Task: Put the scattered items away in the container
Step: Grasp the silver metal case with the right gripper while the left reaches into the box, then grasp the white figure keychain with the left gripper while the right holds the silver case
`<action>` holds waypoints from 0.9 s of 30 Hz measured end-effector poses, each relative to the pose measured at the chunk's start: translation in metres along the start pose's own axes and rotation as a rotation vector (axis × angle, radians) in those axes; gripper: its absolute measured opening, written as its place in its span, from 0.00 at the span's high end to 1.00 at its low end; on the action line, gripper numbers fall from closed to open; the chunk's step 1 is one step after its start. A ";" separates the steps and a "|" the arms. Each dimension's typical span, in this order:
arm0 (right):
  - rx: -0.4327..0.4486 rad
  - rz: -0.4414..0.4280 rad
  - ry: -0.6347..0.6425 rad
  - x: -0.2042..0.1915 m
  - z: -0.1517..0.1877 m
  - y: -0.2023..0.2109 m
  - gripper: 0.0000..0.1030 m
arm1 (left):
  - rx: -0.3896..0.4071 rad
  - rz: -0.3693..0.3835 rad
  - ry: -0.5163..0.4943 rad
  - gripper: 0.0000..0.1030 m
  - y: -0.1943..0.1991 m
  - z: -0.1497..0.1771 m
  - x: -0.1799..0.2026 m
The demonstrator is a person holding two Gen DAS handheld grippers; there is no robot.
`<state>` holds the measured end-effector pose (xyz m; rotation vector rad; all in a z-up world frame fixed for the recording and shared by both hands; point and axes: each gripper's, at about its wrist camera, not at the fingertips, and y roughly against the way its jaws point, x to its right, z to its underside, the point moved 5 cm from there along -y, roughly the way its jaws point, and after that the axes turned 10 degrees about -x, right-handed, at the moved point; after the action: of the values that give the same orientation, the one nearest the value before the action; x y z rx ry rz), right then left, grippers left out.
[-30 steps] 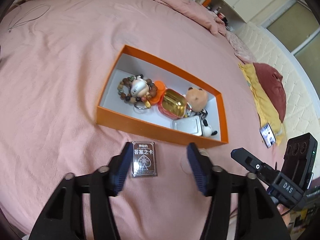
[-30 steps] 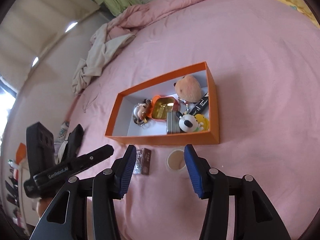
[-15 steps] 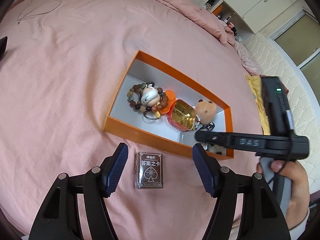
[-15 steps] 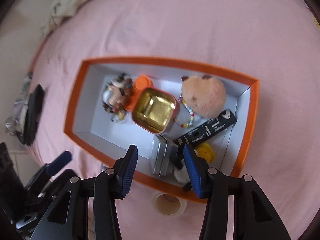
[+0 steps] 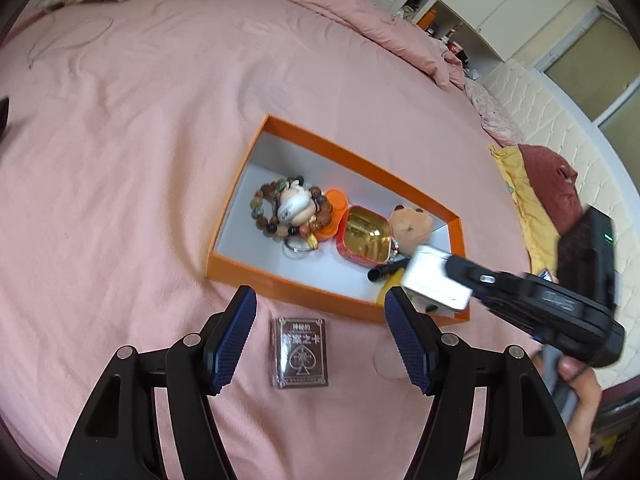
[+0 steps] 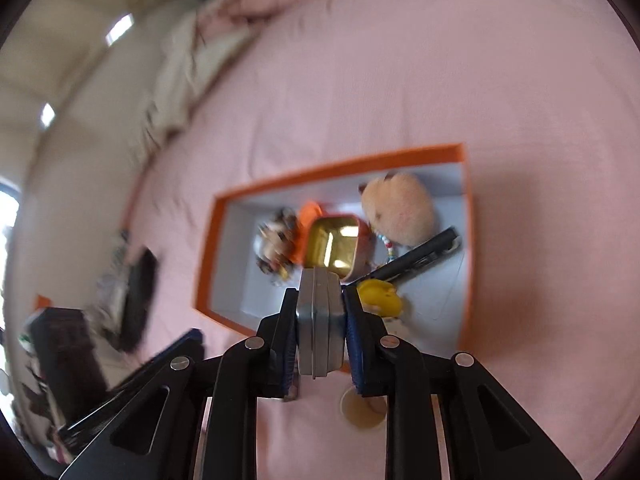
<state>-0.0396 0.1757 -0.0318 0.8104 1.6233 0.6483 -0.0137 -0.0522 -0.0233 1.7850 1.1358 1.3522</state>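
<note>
A silver tin [image 6: 320, 320] is clamped on edge between the pads of the right tongs [image 6: 321, 334], just closed on it, over the near right corner of the orange box [image 5: 280, 280] on the pink bed [image 5: 140, 160]. A card deck [image 5: 301, 353] lies just near the box, framed untouched by the wide-open left tongs [image 5: 320, 344].

The left gripper [image 5: 320, 332] hangs tilted downward, jaws wide apart, nothing between them. The right gripper [image 6: 322, 334], held in a hand [image 5: 580, 384], has just been closing; its pads [image 6: 354, 336] now clamp a tin [image 6: 320, 320] on edge
</note>
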 end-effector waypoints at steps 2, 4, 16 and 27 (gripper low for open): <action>0.080 -0.030 -0.019 0.008 0.010 0.024 0.80 | 0.008 -0.019 -0.036 0.35 -0.001 -0.009 0.006; 0.132 -0.044 -0.046 0.016 0.018 0.040 0.80 | 0.019 -0.072 -0.087 0.35 -0.007 -0.026 0.014; 0.145 -0.138 -0.132 0.024 0.013 0.043 0.80 | -0.177 -0.481 -0.426 0.48 -0.103 -0.064 0.022; 0.148 -0.148 -0.142 0.024 0.017 0.042 0.78 | -0.105 -0.093 -0.178 0.87 -0.041 -0.073 0.001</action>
<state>-0.0191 0.2199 -0.0169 0.8154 1.5965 0.3613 -0.0942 -0.0349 -0.0375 1.7180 1.0194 1.1527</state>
